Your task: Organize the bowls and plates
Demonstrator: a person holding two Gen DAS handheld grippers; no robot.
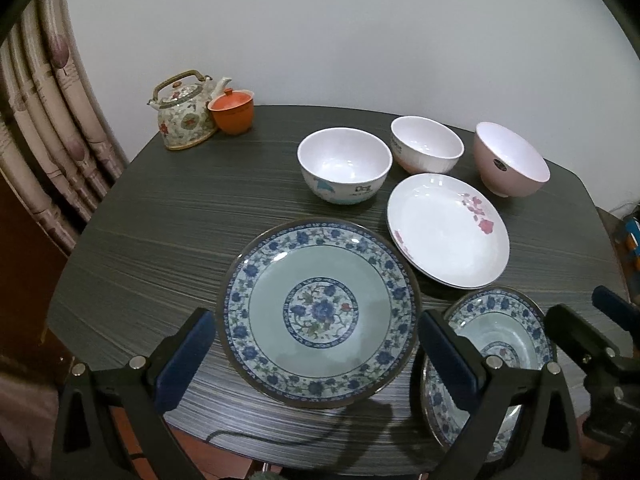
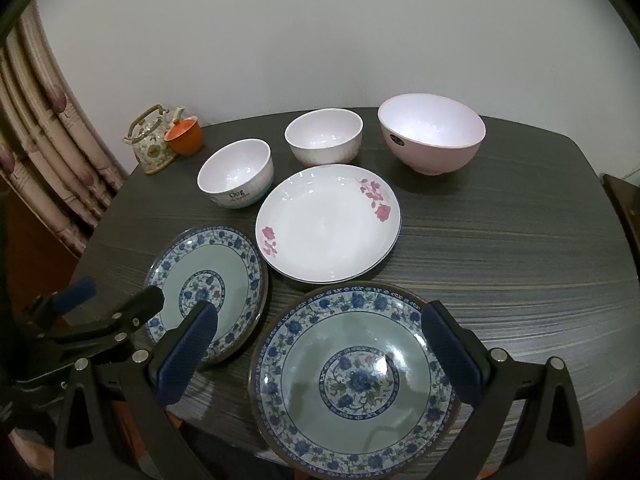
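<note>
Two blue-patterned plates lie at the table's near edge: the left one [image 1: 318, 312] [image 2: 206, 290] and the right one [image 1: 490, 354] [image 2: 354, 380]. A white plate with pink flowers [image 1: 446, 230] [image 2: 328, 222] lies behind them. Three bowls stand in a row at the back: a white "Dog" bowl [image 1: 344, 170] [image 2: 236, 172], a white bowl [image 1: 426, 148] [image 2: 324, 136], and a pink bowl [image 1: 510, 160] [image 2: 432, 132]. My left gripper [image 1: 316, 354] is open above the left plate. My right gripper [image 2: 320, 354] is open above the right plate. Both are empty.
A floral teapot [image 1: 184, 114] [image 2: 150, 140] and an orange lidded cup [image 1: 232, 110] [image 2: 185, 136] stand at the dark table's [image 1: 180, 220] back left corner. A curtain [image 1: 48, 120] hangs to the left. A white wall stands behind.
</note>
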